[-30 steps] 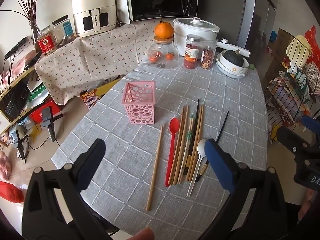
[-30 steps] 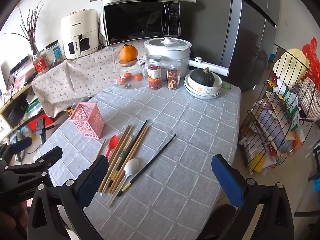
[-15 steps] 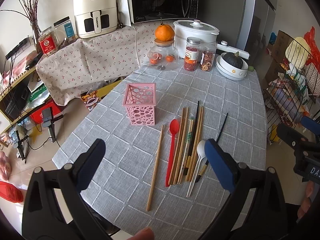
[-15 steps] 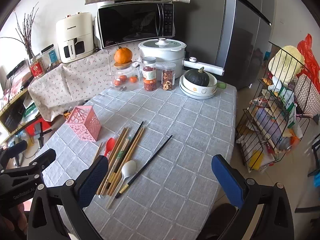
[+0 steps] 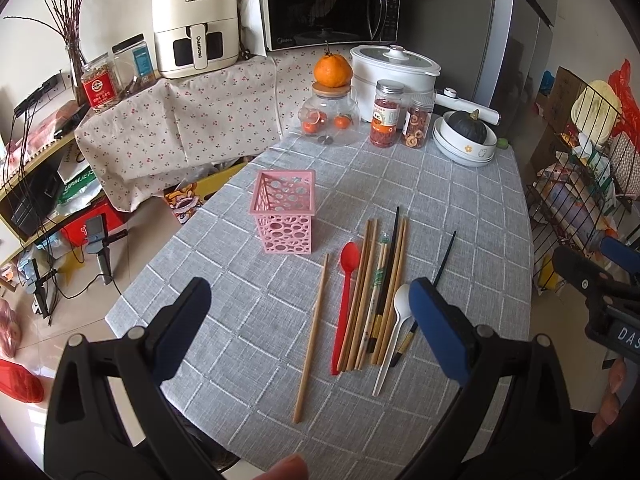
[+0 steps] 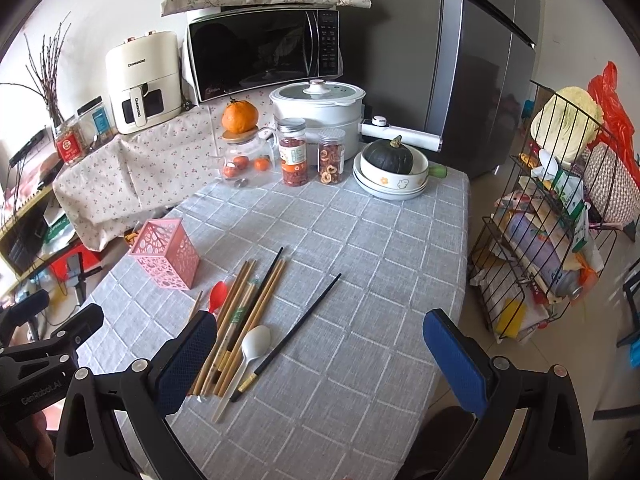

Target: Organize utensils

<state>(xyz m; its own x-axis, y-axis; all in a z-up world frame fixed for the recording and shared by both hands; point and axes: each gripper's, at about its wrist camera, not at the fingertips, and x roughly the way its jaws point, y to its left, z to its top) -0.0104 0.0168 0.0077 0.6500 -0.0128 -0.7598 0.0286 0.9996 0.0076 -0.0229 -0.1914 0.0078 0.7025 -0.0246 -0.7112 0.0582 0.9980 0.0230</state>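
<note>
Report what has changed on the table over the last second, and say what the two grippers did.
Nothing was taken hold of or let go. Both cameras drifted slightly, so the view shifted a little. The left gripper and right gripper stay open and empty above the table. The pink basket, red spoon, white spoon and chopsticks lie where they were.

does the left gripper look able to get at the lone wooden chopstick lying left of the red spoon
Probably yes. The left gripper is open and nothing lies over the wooden chopstick, which rests apart from the red spoon with bare tablecloth on its left.
</note>
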